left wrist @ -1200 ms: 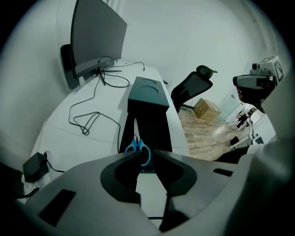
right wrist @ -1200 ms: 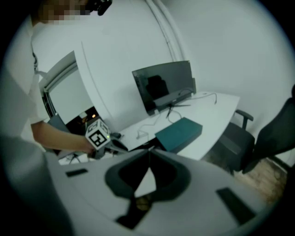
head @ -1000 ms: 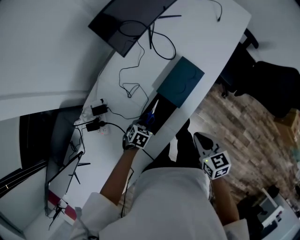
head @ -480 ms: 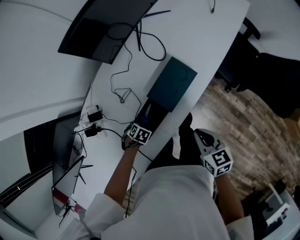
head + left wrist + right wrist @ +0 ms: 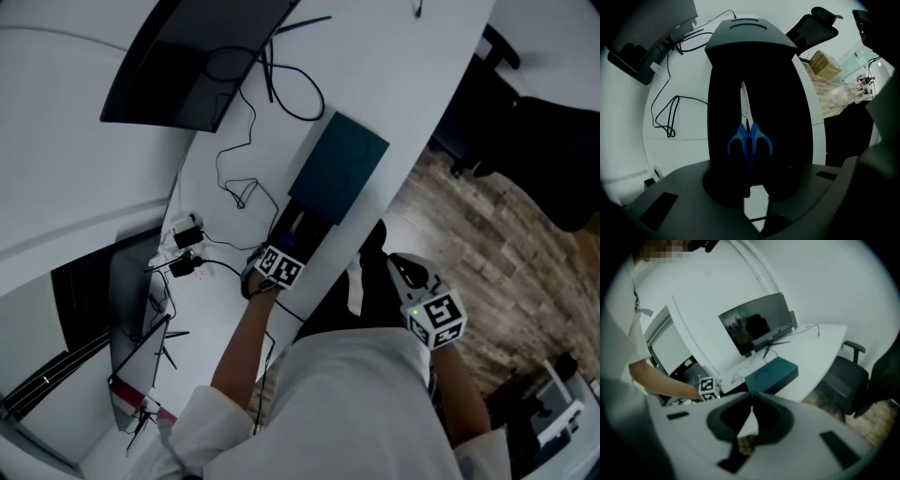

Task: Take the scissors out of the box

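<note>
As the left gripper closes, its jaws clasp the scissors (blue-handled).

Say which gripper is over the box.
The left gripper: its jaws have just been closing about the scissors in the box. The right gripper hangs off the desk.

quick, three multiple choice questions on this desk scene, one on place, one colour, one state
1. Where do the scissors lie? A on the floor B inside the black box C on the monitor
2. What colour are their handles? A blue B red C yellow
3. How does the right claw stand? A wide open B half open C shut, empty
Answers: B, they rest on the box's dark bottom; A, both loops are blue; C, it closes to a point, nothing in it.
</note>
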Tool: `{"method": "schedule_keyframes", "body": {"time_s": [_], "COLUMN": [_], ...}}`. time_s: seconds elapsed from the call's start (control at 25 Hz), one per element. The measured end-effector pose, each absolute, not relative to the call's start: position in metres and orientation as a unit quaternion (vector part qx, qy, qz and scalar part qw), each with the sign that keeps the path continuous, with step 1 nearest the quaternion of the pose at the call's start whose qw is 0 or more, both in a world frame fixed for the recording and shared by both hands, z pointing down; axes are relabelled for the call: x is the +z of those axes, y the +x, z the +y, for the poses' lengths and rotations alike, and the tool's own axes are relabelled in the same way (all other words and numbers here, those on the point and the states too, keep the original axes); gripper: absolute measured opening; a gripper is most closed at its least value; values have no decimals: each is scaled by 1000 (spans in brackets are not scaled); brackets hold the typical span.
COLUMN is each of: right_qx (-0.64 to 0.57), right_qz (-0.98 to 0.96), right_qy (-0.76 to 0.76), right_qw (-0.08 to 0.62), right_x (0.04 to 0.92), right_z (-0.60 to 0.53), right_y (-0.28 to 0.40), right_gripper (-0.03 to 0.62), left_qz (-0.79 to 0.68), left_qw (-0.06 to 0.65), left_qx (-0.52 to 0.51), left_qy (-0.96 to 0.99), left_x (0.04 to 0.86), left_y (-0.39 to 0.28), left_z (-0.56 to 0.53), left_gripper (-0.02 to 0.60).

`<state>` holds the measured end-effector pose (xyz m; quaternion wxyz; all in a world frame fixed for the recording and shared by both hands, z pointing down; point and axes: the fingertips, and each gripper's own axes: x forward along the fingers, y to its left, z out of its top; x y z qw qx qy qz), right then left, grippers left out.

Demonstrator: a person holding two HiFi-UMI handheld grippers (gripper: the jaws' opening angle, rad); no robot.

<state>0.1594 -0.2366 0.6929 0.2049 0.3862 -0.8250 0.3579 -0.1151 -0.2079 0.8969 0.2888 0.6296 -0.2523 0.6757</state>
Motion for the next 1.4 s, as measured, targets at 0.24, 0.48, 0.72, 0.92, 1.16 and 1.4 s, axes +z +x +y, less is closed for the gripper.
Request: {"method": "schedule_keyframes", "body": {"time_s": [0.24, 0.48, 0.72, 0.92, 1.16, 1.4], "right_qx": [348, 328, 304, 285, 255, 233], "right_qz": [-825, -829, -835, -837, -841, -844], "right_qy": [395, 403, 403, 407, 412, 419], "right_qw": [207, 209, 221, 230, 240, 239], "right_x": [686, 672, 656, 643, 623, 611], "right_z": [-240, -236, -222, -209, -186, -157], "right_y": [157, 145, 131, 114, 90, 79], "right_gripper": [34, 34, 34, 34, 34, 34], "left_qz": [-243, -256, -290, -334, -358, -381], "left_qw": [274, 255, 244, 265, 261, 262], "left_qx": [648, 616, 571, 489, 408, 334], "left_qy": [668, 700, 728, 761, 798, 821], "left_x": [876, 851, 827, 792, 744, 690], "left_y": [-104, -98, -102, -110, -122, -128], "left_z": [-208, -212, -214, -210, -199, -190], "left_gripper": [97, 97, 95, 97, 97, 97]}}
